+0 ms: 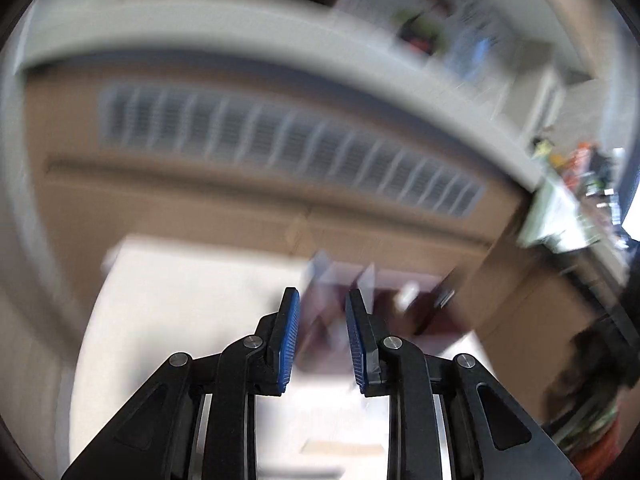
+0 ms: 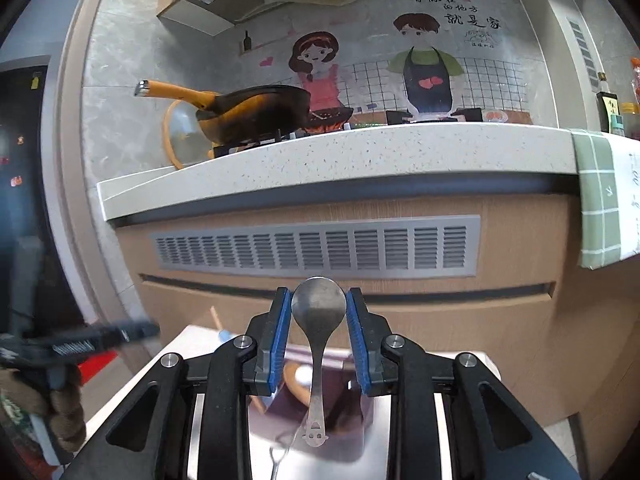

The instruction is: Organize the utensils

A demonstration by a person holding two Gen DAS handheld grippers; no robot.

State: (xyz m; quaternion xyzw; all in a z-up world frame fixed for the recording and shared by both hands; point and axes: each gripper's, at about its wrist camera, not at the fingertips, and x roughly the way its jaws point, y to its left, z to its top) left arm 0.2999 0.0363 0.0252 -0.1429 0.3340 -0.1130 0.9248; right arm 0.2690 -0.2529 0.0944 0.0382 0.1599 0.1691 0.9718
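Observation:
My right gripper (image 2: 319, 304) is shut on a metal spoon (image 2: 318, 320), pinching the bowl between its blue pads (image 2: 280, 332) with the handle hanging down towards me. Below it is a dark purple utensil holder (image 2: 340, 408) with a wooden utensil (image 2: 294, 382) in it, on a white table (image 2: 188, 340). My left gripper (image 1: 322, 300) is open and empty, above the same purple holder (image 1: 400, 312); that view is badly blurred. The left gripper also shows at the left edge of the right wrist view (image 2: 92, 338).
A kitchen counter (image 2: 320, 160) with a wok (image 2: 256, 114) on the stove stands ahead, with a vent grille (image 2: 316, 246) and wood drawer fronts below. A green checked cloth (image 2: 600, 200) hangs over the counter at right. A wooden-handled utensil (image 2: 220, 326) sticks up at the table's far edge.

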